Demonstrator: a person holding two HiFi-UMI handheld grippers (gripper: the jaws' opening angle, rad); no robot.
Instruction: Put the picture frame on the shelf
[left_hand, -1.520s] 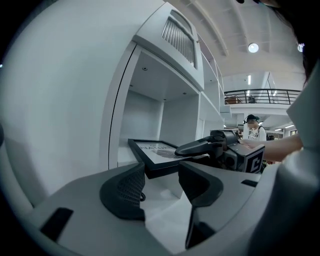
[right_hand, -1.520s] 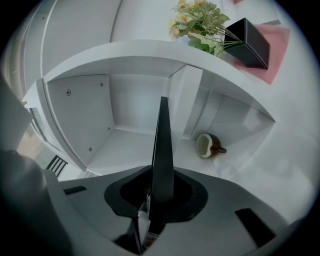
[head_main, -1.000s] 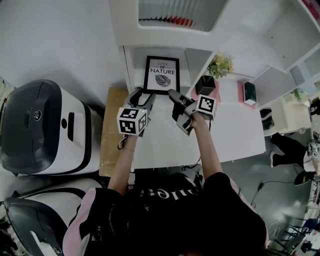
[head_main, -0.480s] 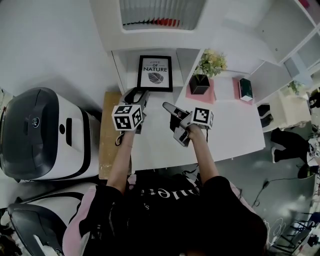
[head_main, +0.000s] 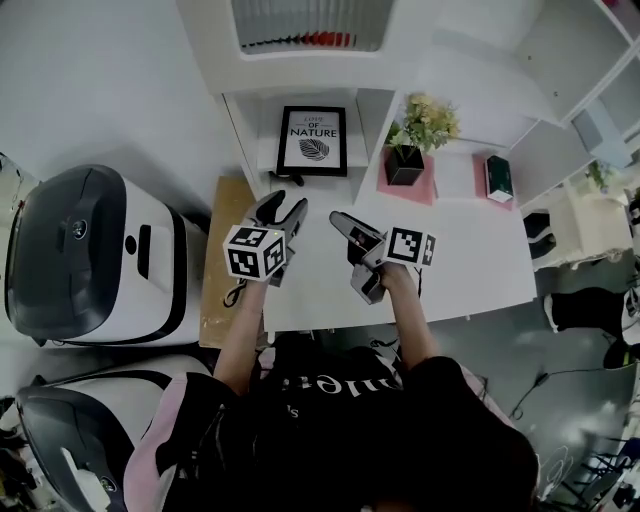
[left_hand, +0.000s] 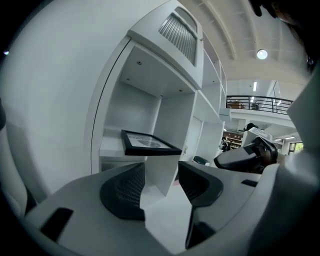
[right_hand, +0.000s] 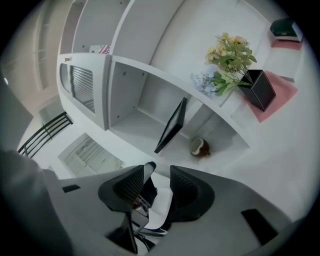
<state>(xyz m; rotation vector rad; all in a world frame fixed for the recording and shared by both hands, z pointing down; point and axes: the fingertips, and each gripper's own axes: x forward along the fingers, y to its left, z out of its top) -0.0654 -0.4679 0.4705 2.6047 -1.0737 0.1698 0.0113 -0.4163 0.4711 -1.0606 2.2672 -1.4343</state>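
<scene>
The black picture frame (head_main: 313, 141) with a leaf print stands upright in the low shelf compartment (head_main: 262, 160); it also shows in the left gripper view (left_hand: 147, 143) and edge-on in the right gripper view (right_hand: 172, 125). My left gripper (head_main: 283, 206) hovers over the white table, apart from the frame, open and empty (left_hand: 161, 175). My right gripper (head_main: 343, 222) hangs beside it, also back from the shelf. Its jaws (right_hand: 157, 180) are closing with nothing between them; only the left gripper shows behind the gap.
A potted plant (head_main: 415, 140) on a pink mat and a green book (head_main: 499, 180) sit on the table to the right. A small round object (right_hand: 200, 146) lies in the neighbouring compartment. Two large white machines (head_main: 90, 255) stand at the left, beside a wooden board (head_main: 225, 260).
Both grippers have drawn back from the shelf toward the person. The frame stays standing in the compartment. The right jaws have narrowed.
</scene>
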